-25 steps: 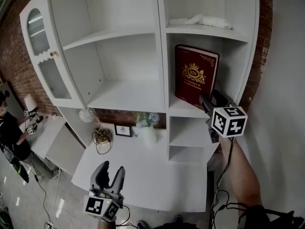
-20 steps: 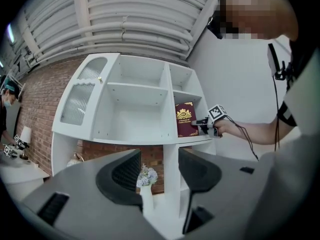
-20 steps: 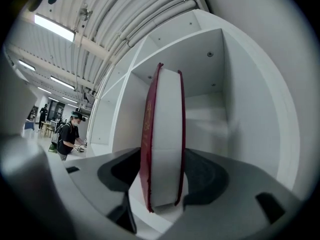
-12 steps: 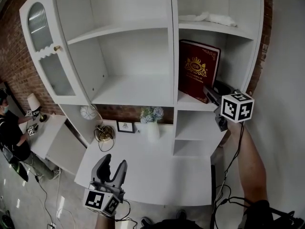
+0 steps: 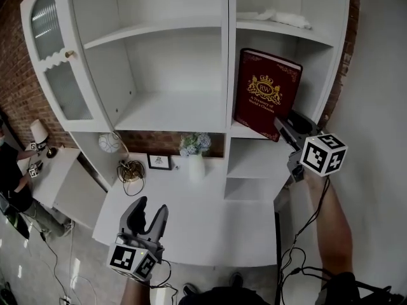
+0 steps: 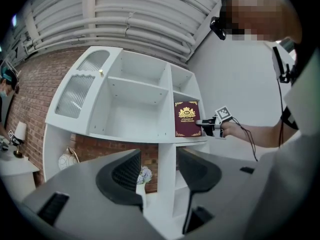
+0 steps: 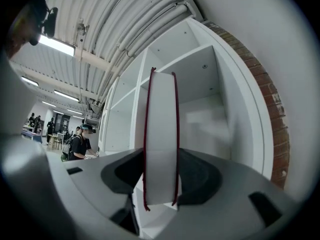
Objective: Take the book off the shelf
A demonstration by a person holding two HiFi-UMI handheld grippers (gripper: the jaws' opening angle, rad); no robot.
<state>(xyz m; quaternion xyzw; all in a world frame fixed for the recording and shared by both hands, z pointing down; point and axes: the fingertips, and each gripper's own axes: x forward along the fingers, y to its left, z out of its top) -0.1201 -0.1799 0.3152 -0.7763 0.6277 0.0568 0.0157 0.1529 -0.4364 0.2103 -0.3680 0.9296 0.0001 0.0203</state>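
Note:
A dark red book [image 5: 267,94] with a gold crest stands leaning in the right column of the white shelf unit [image 5: 227,68]. My right gripper [image 5: 284,128] reaches in from the right at the book's lower front corner. In the right gripper view the book's white page edge [image 7: 161,134] stands upright between the jaws, which are closing, and both pads meet its red covers. My left gripper [image 5: 147,212] hangs low over the white desk [image 5: 210,227], open and empty. The left gripper view shows the book [image 6: 187,118] far off.
A white cloth [image 5: 273,16] lies on the shelf above the book. On the desk stand a vase of flowers [image 5: 194,154], a small picture frame [image 5: 158,162] and a round lamp [image 5: 108,143]. A glass cabinet door [image 5: 54,56] stands open at left. A person [image 5: 13,176] stands far left.
The head view has swung a little. The right gripper stays at the book's lower corner, drifting slightly right and down in the frame. The left gripper hangs as before.

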